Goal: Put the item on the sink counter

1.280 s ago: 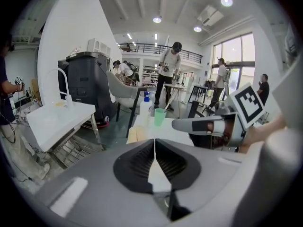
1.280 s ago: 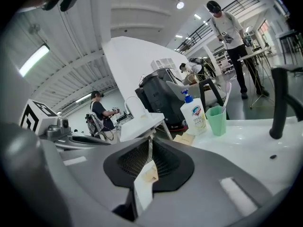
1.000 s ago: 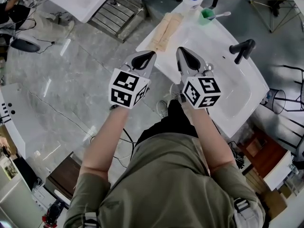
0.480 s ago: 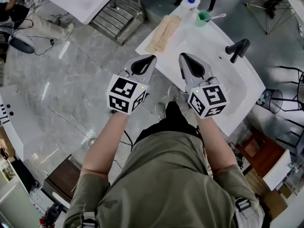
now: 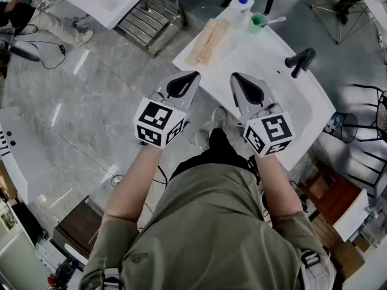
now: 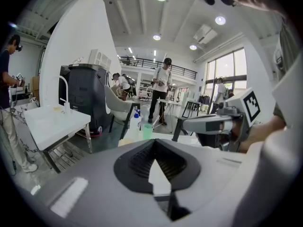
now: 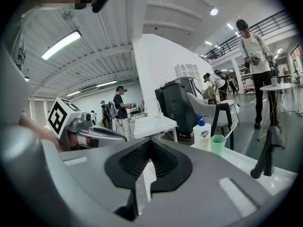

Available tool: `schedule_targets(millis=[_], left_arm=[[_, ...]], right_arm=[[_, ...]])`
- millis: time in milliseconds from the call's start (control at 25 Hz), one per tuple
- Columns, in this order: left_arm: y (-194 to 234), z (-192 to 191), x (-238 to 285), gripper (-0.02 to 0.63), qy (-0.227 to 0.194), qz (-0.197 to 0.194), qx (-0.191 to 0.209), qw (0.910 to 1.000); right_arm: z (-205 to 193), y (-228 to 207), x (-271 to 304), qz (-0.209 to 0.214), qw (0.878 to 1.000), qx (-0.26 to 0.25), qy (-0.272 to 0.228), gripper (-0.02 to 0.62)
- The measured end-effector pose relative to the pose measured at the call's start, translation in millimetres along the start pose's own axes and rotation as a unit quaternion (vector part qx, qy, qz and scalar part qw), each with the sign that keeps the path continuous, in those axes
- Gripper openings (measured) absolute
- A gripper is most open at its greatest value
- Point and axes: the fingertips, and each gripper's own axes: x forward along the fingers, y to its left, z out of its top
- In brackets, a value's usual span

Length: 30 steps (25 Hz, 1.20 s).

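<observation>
Over the near edge of the white sink counter [image 5: 260,53], the person held both tools side by side with a gap between them, pointing toward the far end. The left gripper [image 5: 188,77] was clenched, its dark ribbed pads meeting at the tip with nothing between them, and you could see that clearly in its own view [image 6: 154,142]. Same deal with the right gripper [image 5: 239,80]: jaws pressed together and empty [image 7: 150,142]. From the head view the left one hung mostly over the grey marble floor [image 5: 91,95] with its tip near the counter's edge, while the right one sat above the counter itself. As for the item, I honestly couldn't tell which one the task meant, but everything loose was already lying on the counter, well clear of both tools. A beige folded cloth [image 5: 208,41] lay along the far left edge. A white bottle with a blue cap [image 5: 242,2] stood at the far end, and just beside it was a green cup [image 5: 260,21] with a toothbrush [image 5: 279,20] sticking out. The bottle [image 7: 201,134] and cup [image 7: 218,144] also showed up in the right gripper view. A black faucet [image 5: 300,59] stood on the right side.
</observation>
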Motion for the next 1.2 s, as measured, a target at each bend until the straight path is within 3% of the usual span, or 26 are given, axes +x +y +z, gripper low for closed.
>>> schedule_targets(millis=[1200], left_arm=[[-48.0,-16.5,-3.5,0.006,0.003,-0.035,0.0,0.9994]], right_arm=[[-11.6,6.3,-30.0,0.015,1.0,-0.007,0.019,0.011]])
